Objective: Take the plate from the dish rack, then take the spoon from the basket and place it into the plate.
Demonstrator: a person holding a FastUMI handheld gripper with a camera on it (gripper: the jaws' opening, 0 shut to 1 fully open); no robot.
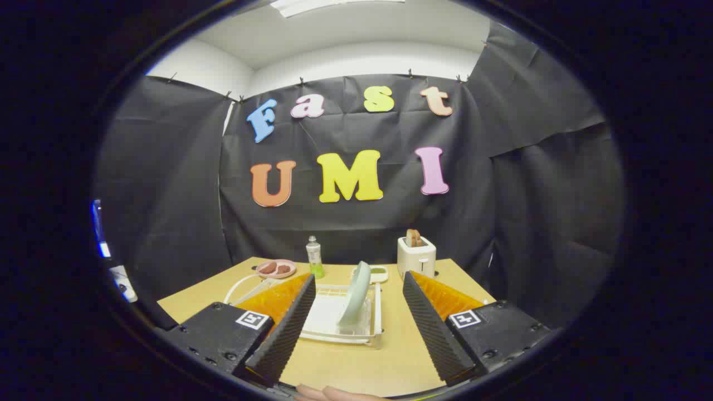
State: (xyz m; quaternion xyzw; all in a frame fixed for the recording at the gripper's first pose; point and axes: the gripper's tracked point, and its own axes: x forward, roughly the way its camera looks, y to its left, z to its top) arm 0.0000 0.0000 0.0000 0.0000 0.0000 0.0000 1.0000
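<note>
Between the two spread fingers, just ahead of their tips, a white dish rack point(365, 328) sits on the tan table point(356, 365), and a pale green plate point(355, 295) stands on edge in it, tilted slightly to the right. The gripper point(359, 281) is wide apart and holds nothing; its ribbed black fingers point(289, 328) flank the rack without touching it, and the left finger covers the rack's left side. Beyond the rack, toward the black cloth wall, a small white dish with something green in it point(379, 272) lies just behind the plate's upper edge. To its right stands a white toaster point(416, 256) with brown bread slices sticking out of the top. To the left of the plate, a clear bottle with green liquid point(315, 257) stands upright, and beside it a pink plate point(277, 268) carries brownish food. A white curved handle or wire point(240, 285) shows just past the left finger; what it belongs to cannot be told. Fingertips of a person point(328, 393) show at the table's near edge.
</note>
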